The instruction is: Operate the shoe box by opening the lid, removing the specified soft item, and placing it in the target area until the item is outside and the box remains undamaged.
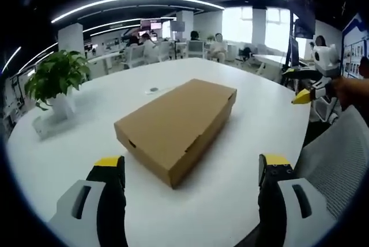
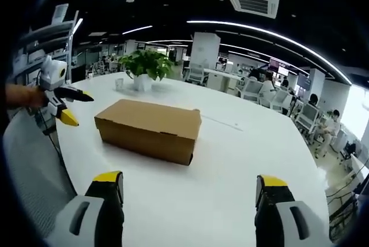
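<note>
A closed brown cardboard shoe box (image 1: 179, 126) lies in the middle of the round white table (image 1: 248, 120), lid down. My left gripper (image 1: 193, 169) hovers in front of the box, short of it, jaws wide open and holding nothing. In the right gripper view the box (image 2: 150, 128) lies ahead and to the left of my right gripper (image 2: 190, 183), which is also open and apart from it. Each gripper shows in the other's view, held off the table edge: the right gripper (image 1: 307, 85) and the left gripper (image 2: 74, 106).
A potted green plant (image 1: 55, 79) stands on the table beyond the box, also seen as the plant (image 2: 147, 65). A small round object (image 1: 153, 90) lies near the box. A grey mesh chair (image 1: 340, 154) is at the table's edge. People sit at desks far behind.
</note>
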Motion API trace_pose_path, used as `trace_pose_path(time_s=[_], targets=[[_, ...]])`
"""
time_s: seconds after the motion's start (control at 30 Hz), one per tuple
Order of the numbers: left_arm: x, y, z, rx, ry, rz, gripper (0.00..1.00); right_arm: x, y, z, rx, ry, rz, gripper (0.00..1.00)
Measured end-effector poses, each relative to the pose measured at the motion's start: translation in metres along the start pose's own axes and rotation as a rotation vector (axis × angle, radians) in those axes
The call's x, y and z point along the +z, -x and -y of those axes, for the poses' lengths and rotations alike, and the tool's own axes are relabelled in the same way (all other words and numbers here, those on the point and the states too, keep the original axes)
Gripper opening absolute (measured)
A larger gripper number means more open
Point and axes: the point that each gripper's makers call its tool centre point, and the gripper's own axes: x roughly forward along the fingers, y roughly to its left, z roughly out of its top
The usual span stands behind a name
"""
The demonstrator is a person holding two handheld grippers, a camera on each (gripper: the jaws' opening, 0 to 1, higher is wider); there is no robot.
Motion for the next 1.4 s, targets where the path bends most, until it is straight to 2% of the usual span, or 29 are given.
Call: trace_pose_path(time_s=[0.6,1.0,1.4], targets=[[-0.015,-0.017,-0.010,0.050,0.023,-0.043,0.92,0.001,-0.030,-0.001,0.083,0.050,0.019,0.92],[-0.019,-0.031,-0.016,0.069,0.029,-0.071,0.88,-0.002,-0.056,-0.004,0.156,0.105,0.020,0.87],[-0.025,-0.044,-0.022,0.083,0.039,-0.101,0.84,0.003,-0.081,0.000,0.219,0.162,0.022,0.81]])
